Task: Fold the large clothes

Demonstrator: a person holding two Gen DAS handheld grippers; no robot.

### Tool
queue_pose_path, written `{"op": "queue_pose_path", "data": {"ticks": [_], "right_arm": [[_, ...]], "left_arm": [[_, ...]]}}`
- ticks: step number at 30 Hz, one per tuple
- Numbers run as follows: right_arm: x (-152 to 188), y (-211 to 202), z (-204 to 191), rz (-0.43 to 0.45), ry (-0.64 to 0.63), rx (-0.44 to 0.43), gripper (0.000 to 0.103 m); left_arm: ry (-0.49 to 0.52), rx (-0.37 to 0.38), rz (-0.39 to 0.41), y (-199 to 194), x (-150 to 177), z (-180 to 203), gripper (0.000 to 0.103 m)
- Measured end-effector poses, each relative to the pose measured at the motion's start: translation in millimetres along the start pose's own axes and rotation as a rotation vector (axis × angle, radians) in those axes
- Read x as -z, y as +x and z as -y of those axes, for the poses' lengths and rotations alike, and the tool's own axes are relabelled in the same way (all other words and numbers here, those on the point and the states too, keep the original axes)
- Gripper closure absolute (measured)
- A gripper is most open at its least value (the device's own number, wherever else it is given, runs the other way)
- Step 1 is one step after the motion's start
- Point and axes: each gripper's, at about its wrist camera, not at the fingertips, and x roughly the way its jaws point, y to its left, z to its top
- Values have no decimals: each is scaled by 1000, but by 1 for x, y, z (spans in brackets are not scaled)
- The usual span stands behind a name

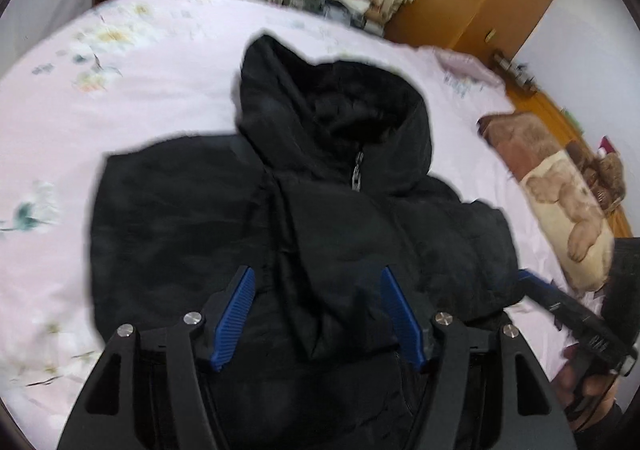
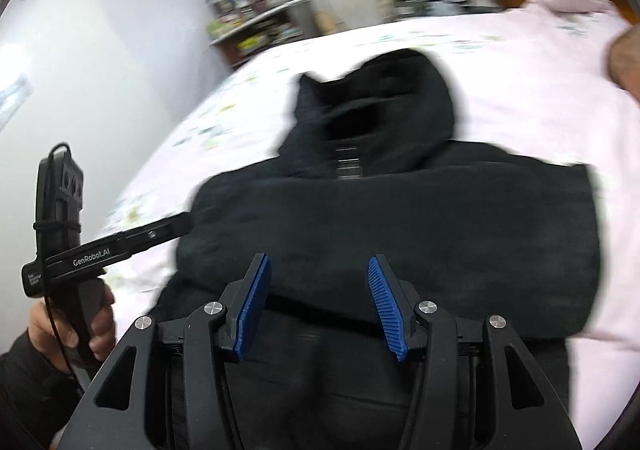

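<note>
A: Now, tongs?
B: Left gripper (image 1: 318,316) and right gripper (image 2: 318,306): blue pads spread, nothing clamped, over the black hooded zip jacket (image 1: 304,218).
A: Jacket?
B: Partly folded on pale pink floral bedsheet (image 1: 152,82), hood farthest.

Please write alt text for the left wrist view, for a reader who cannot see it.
A black hooded zip-up jacket lies partly folded on a pale pink floral bedsheet, hood away from the camera. The left gripper, with blue ribbed pads, hangs open over its near edge; nothing is gripped.
</note>
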Motion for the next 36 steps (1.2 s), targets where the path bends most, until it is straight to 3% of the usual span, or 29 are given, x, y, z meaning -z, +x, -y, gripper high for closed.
{"op": "queue_pose_path", "data": {"ticks": [2, 4, 6, 7, 11, 15, 18, 22, 29, 32, 36], "right_arm": [[0, -7, 31, 10, 58, 64, 51], [0, -10, 58, 20, 89, 143, 51], [0, -11, 75, 18, 107, 191, 54], [-2, -10, 84, 22, 115, 211, 62], [-6, 16, 99, 0, 131, 235, 67], [6, 56, 113, -84, 164, 231, 71], [9, 63, 120, -77, 167, 251, 73], [1, 49, 114, -88, 145, 276, 73], [-31, 13, 104, 19, 92, 266, 72], [-48, 32, 106, 9, 78, 281, 72], [-52, 64, 118, -45, 82, 316, 72]], "left_arm": [[-16, 11, -50, 23, -1, 3, 39], [-7, -4, -40, 31, 1, 6, 79], [33, -65, 4, 29, 4, 12, 88], [48, -83, 19, 27, 5, 14, 90], [63, -133, 23, 31, 13, 8, 90], [46, -125, 15, 41, 18, 0, 88], [34, -114, 4, 44, 17, -4, 84], [24, -113, 25, 17, 13, -6, 82], [72, -131, 161, -26, -10, 14, 82], [105, -142, 162, -8, -26, 24, 82], [146, -180, 62, 49, -28, 19, 82]]}}
